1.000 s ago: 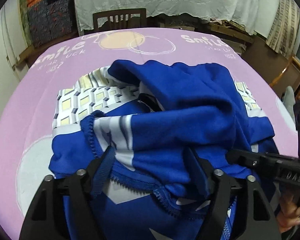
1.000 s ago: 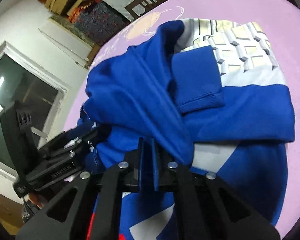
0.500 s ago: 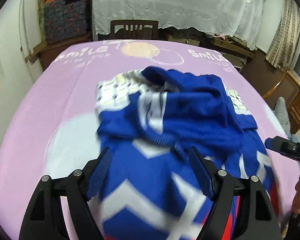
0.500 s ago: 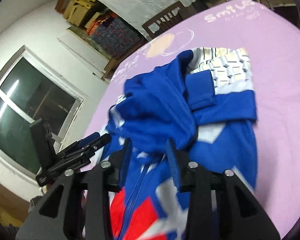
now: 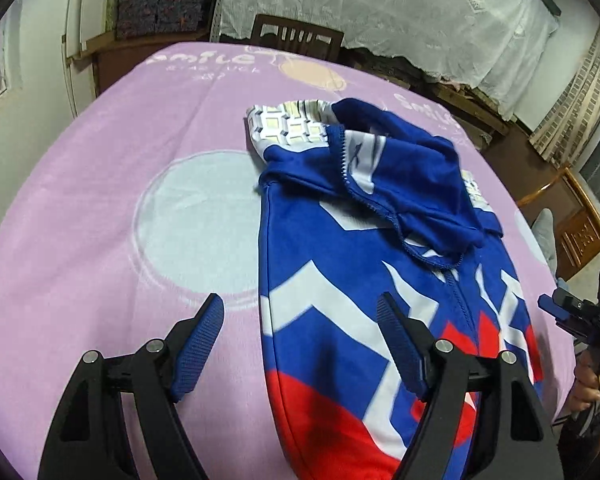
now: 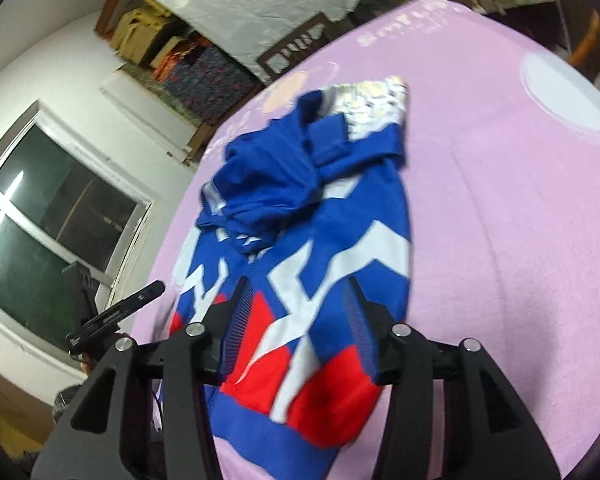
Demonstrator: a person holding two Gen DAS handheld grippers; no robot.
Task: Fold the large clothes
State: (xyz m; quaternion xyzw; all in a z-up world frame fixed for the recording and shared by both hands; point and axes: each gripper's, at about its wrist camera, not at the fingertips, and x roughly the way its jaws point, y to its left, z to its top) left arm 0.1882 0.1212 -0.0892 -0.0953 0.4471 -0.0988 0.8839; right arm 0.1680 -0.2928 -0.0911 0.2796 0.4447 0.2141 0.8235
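Nearest in the left wrist view, the left gripper point(image 5: 300, 328), black with blue ribbed pads, stands wide apart and holds nothing; its left finger hangs over bare cloth, its right finger over the garment. In the right wrist view the right gripper point(image 6: 296, 320), of the same make, has just been opening and stands about half apart, with nothing pinched between its pads. Beyond both lies the large blue jacket with white zigzag bands and red patches point(image 5: 340, 288), spread on the pink tablecloth printed with pale circles point(image 5: 100, 184); from the left gripper it runs from 6 o'clock toward 1 o'clock. Its far end is folded back into a rumpled blue heap point(image 5: 412, 168) at about 1 o'clock, showing a white and yellow checked lining point(image 5: 284, 128). At 12 o'clock, past the table's edge, stands a dark wooden chair point(image 5: 296, 36) before a white lace curtain point(image 5: 400, 16).
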